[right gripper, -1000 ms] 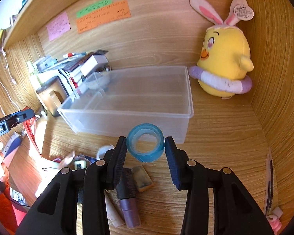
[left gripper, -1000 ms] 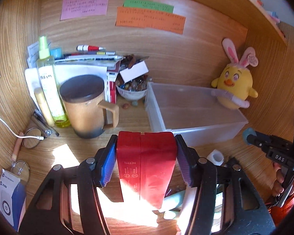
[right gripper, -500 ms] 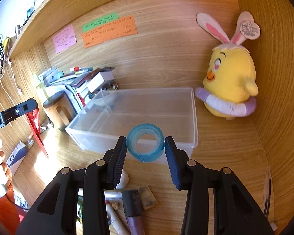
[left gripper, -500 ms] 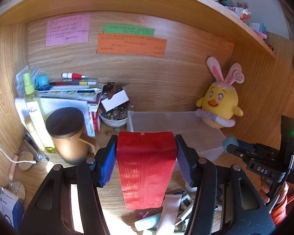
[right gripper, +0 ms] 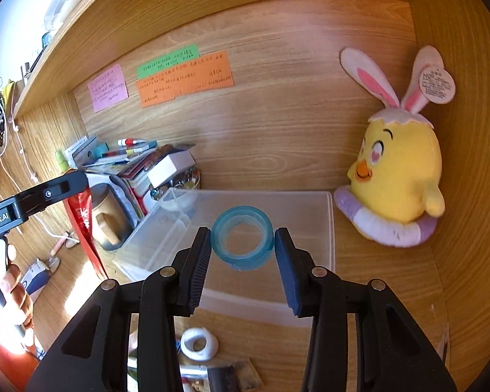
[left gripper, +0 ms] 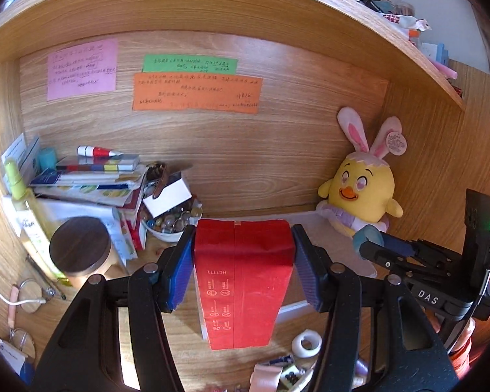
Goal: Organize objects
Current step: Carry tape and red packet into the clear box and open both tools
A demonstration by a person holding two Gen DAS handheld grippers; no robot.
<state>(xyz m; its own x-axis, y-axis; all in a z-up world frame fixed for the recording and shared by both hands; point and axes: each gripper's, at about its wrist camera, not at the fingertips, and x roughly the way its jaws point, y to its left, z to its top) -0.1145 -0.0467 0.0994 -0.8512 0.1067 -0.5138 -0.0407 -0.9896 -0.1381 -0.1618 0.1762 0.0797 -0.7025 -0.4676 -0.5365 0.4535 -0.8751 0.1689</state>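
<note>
The right gripper (right gripper: 241,245) was clamped on one blue tape roll (right gripper: 242,242), its hole facing the camera, at the centre of the right wrist frame, directly in front of the clear plastic bin (right gripper: 310,209), whose long axis ran left to right across mid-frame. The left gripper (left gripper: 243,261) was clamped on one red packet (left gripper: 243,281) hanging lengthwise down the lower centre of the left wrist frame; the bin showed only as a sliver behind it. The right hand looked nearer the bin. One white tape roll (right gripper: 198,343) lay at lower centre, one plush chick (right gripper: 397,176) at right, three notes upper left
</note>
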